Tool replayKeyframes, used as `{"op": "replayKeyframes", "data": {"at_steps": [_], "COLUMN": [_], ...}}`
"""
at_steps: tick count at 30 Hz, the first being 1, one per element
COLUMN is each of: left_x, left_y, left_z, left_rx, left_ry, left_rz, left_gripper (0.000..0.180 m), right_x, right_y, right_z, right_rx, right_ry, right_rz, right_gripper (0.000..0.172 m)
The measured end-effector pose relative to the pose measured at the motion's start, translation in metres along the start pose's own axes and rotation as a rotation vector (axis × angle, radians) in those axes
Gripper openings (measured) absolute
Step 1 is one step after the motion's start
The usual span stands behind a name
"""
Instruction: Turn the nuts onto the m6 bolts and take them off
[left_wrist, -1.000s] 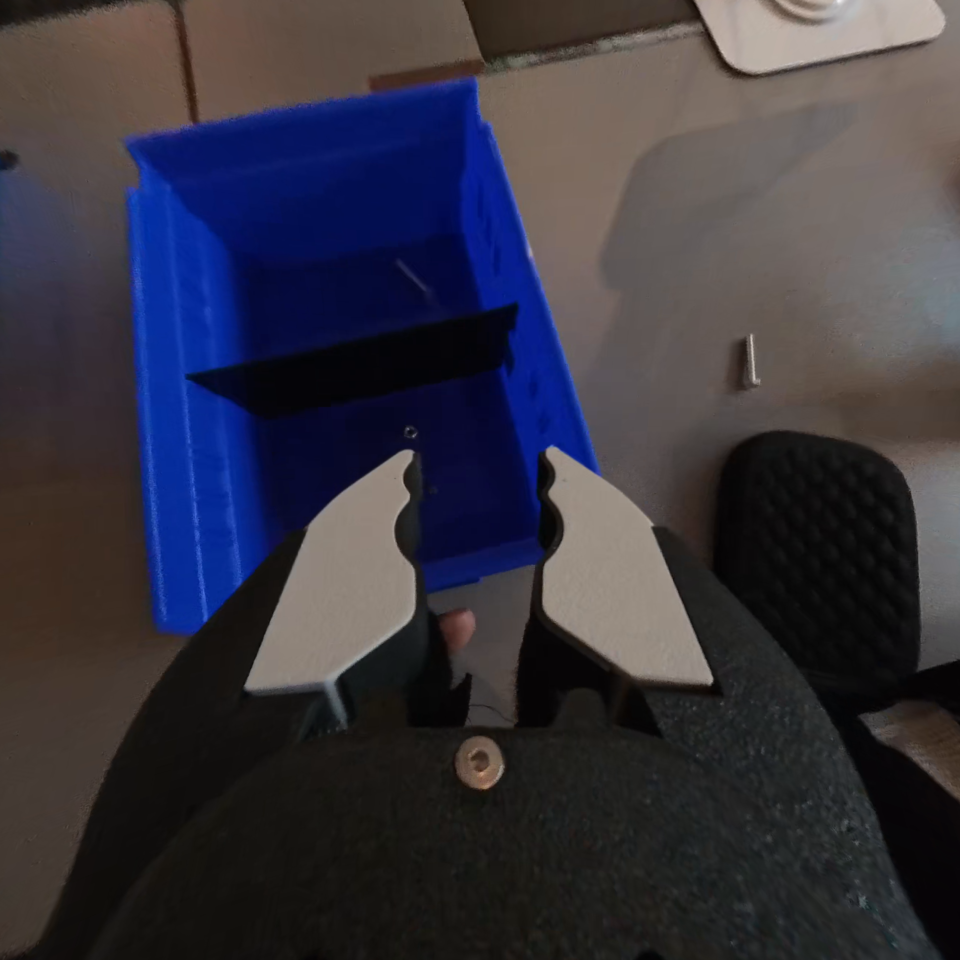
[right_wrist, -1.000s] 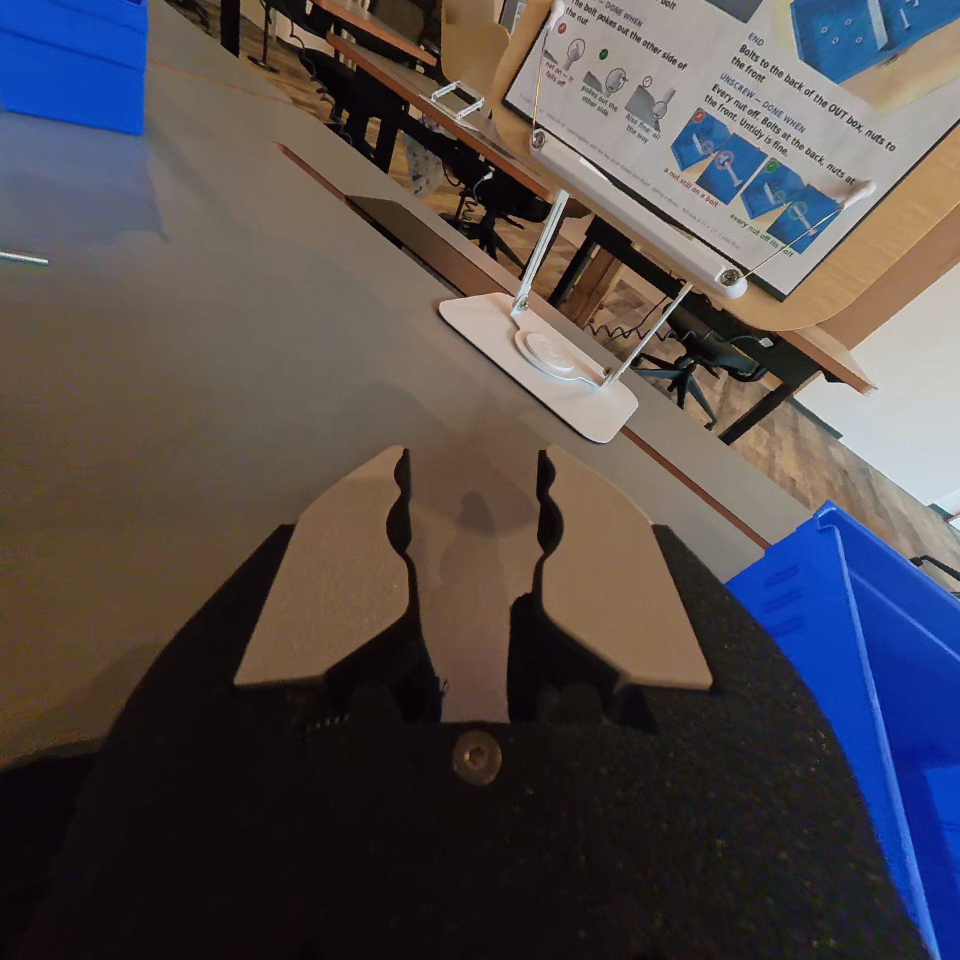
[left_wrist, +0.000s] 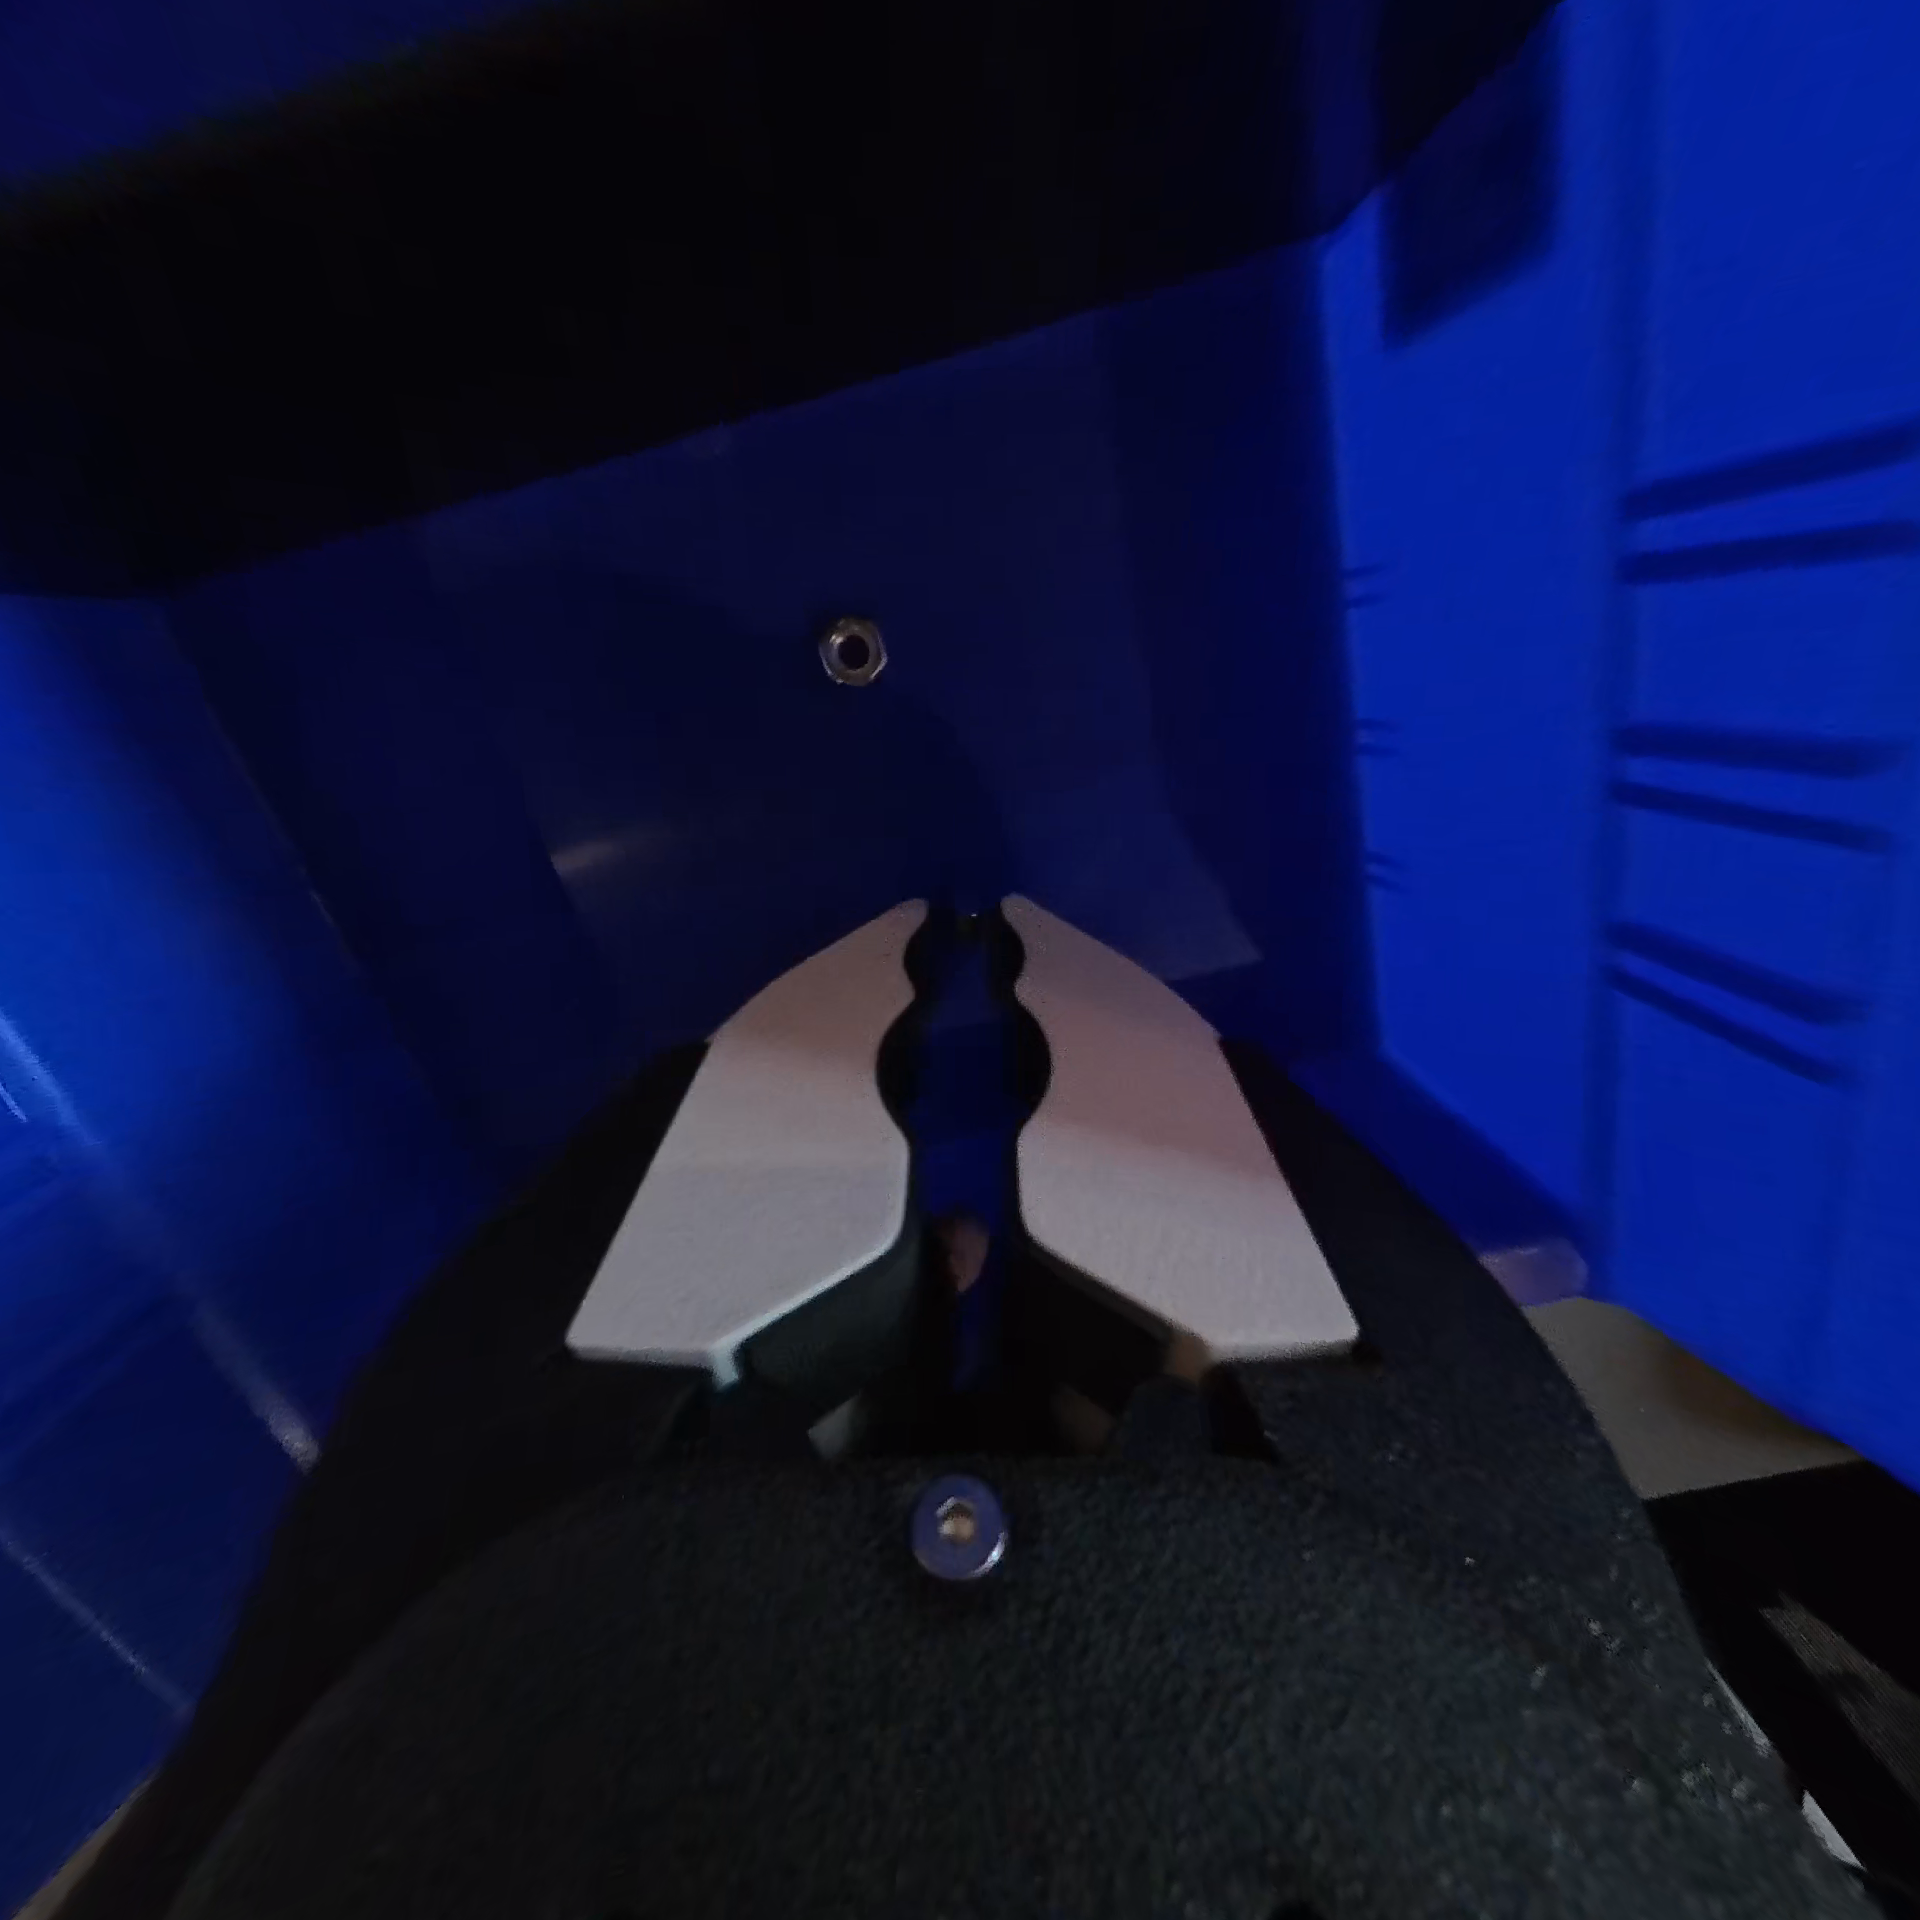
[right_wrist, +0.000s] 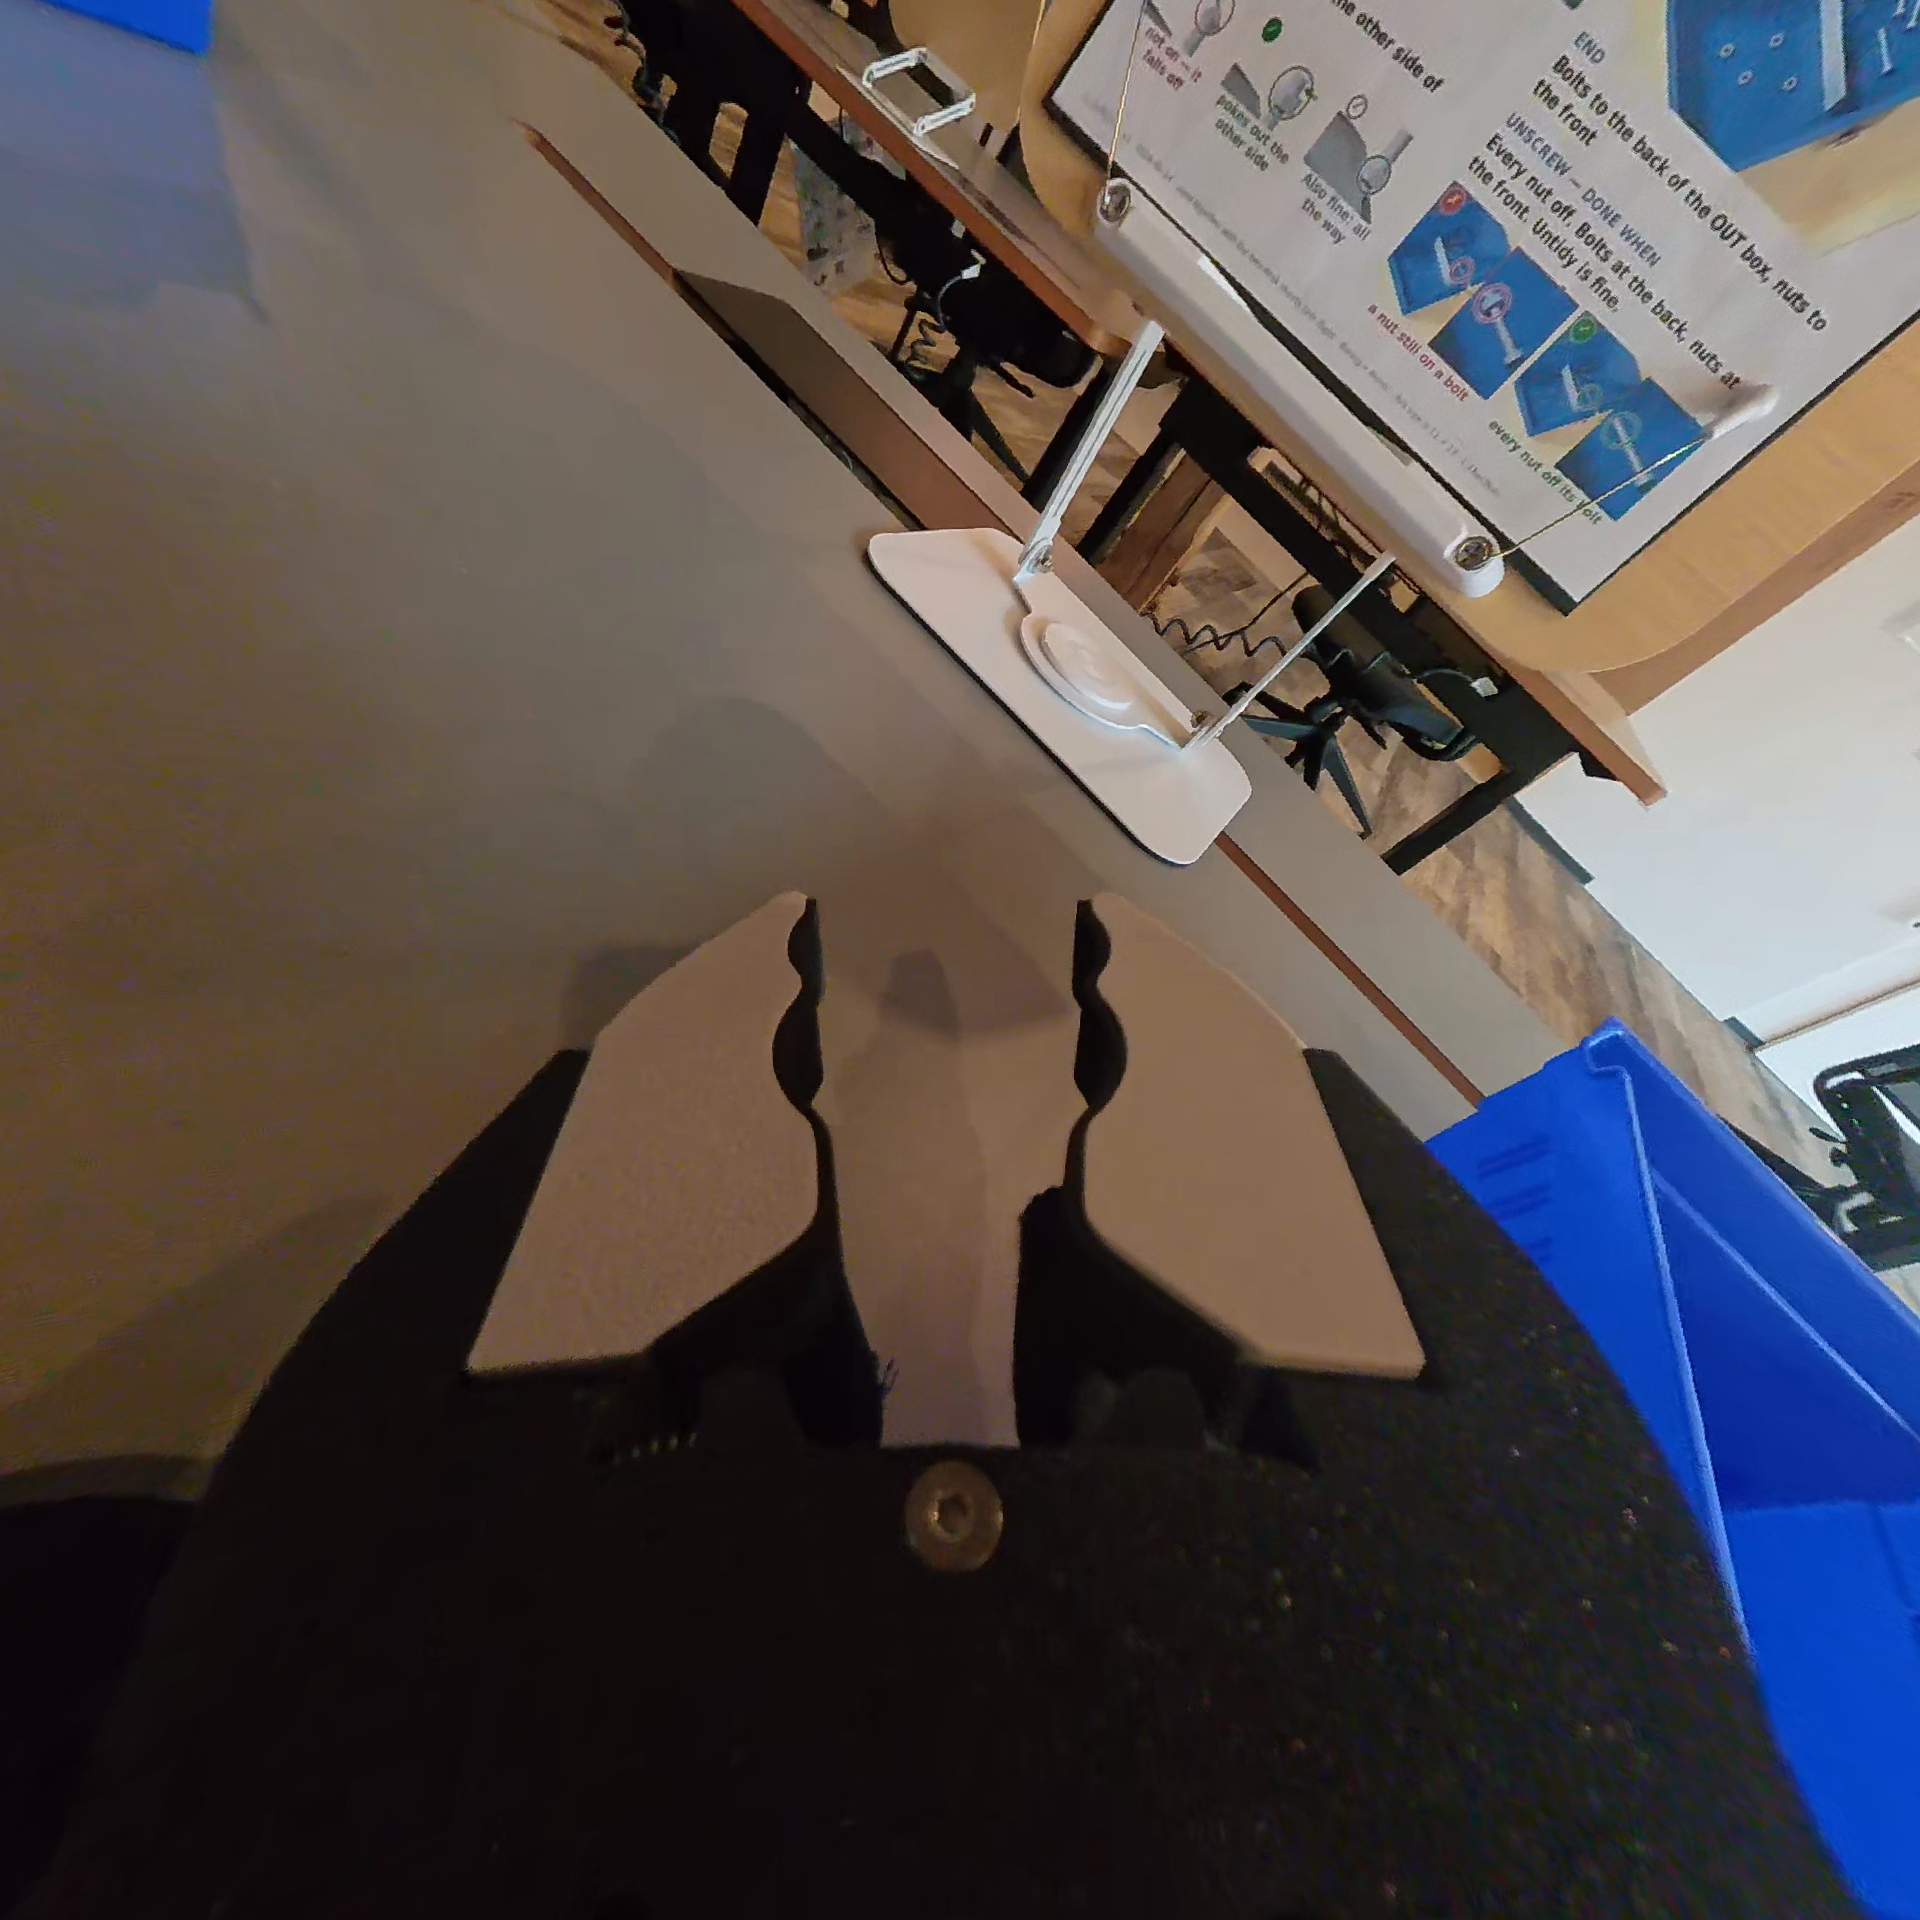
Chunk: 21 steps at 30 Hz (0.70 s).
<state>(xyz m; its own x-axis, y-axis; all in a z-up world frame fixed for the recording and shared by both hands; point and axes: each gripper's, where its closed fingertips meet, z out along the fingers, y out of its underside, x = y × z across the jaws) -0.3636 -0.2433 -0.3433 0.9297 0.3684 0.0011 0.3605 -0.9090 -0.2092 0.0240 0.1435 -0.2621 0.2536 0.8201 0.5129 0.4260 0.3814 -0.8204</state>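
My left gripper (left_wrist: 966, 912) is down inside the blue bin (left_wrist: 1507, 727), just above its floor. Its jaws are drawn almost together, and a small dark nut (left_wrist: 972, 916) with a faint glint sits pinched between the tips. A second steel nut (left_wrist: 852, 657) lies loose on the bin floor just beyond the tips. My right gripper (right_wrist: 943, 914) is open and empty, hovering over the grey table (right_wrist: 416, 623). No bolt shows in either view.
The bin's black divider (left_wrist: 623, 260) crosses right ahead of the left gripper, and the bin walls close in on both sides. In the right wrist view a white stand base (right_wrist: 1091, 675) holds an instruction sheet (right_wrist: 1507, 208). Another blue bin (right_wrist: 1766, 1351) stands at the right. My right fingertips sit around 55 cm from my left ones.
My left gripper has dropped from above the bin into its front compartment, and its jaws have closed from wide open to nearly together on the small nut. The right gripper has barely moved.
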Motion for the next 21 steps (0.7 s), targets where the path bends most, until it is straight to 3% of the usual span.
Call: {"op": "replayKeyframes", "data": {"at_steps": [6, 11, 14, 16, 21], "left_x": [0.0, 0.015, 0.07, 0.12, 0.251], "left_y": [-0.007, -0.037, -0.057, -0.066, -0.073], "left_z": [-0.017, -0.09, -0.128, -0.134, -0.092], "left_rx": [0.056, 0.295, 0.393, 0.385, 0.238], "left_ry": [0.002, -0.097, -0.045, 0.022, 0.186], "left_rz": [-0.014, 0.041, 0.201, 0.354, 0.722], "left_gripper": [0.004, 0.004, 0.004, 0.004, 0.004], "right_x": [0.003, 0.003, 0.002, 0.0, -0.002], "right_y": [-0.001, -0.006, -0.008, -0.01, -0.013], "right_z": [-0.002, -0.004, -0.005, -0.005, -0.006], "right_rx": [0.013, 0.041, 0.051, 0.058, 0.069], "right_ry": [0.007, -0.004, -0.014, -0.023, -0.033], "right_rz": [0.021, 0.045, 0.054, 0.06, 0.052], "right_gripper": [0.046, 0.046, 0.046, 0.046, 0.045]}}
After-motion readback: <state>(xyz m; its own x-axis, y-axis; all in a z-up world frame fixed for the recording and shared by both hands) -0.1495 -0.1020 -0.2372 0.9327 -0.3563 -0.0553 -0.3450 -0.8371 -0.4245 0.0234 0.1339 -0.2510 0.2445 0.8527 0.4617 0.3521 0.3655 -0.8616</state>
